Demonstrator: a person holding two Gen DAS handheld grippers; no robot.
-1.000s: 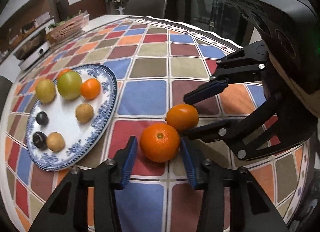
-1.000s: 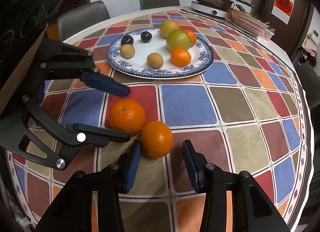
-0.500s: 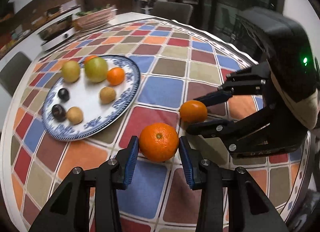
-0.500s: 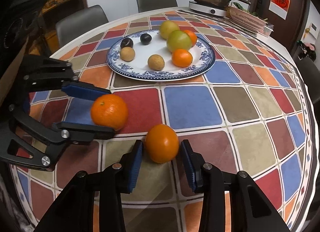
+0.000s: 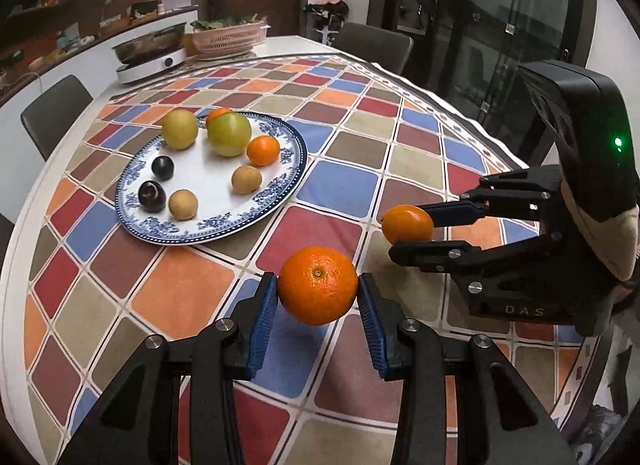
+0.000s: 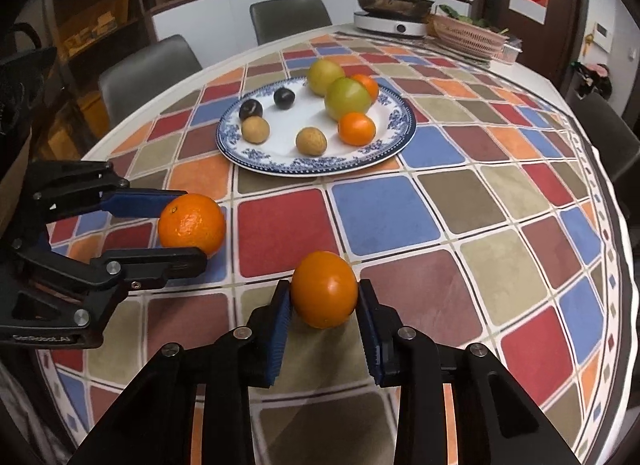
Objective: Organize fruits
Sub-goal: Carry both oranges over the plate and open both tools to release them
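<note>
Checked squares of red, blue, orange and tan cover the round surface [image 5: 352, 153], with dark chairs drawn up at its far edge and a cooker [image 6: 394, 13] and a pink basket [image 6: 470, 35] near the back. Toward the middle sits a blue-and-white plate [image 6: 394, 137] carrying two dark plums, two small tan fruits, a small orange, a yellow-green fruit, a larger green one, and another orange partly hidden behind it. Nearer the cameras, the left gripper [image 5: 318, 305] has its blue-padded jaws clenched on a dimpled orange [image 5: 318, 285], pads pressed to both sides of it; the right wrist view shows that same orange [image 6: 192, 225] held between the left gripper's [image 6: 180, 229] fingers, seemingly just off the cloth. The right gripper [image 6: 324, 307] likewise has its jaws clamped on a smoother orange [image 6: 324, 289], pads touching its flanks, and in the left wrist view this fruit [image 5: 408, 223] sits pinched at the tips of the right gripper [image 5: 420, 229]. Both held oranges are apart from each other and clear of the plate, over squares on the near side of it.
</note>
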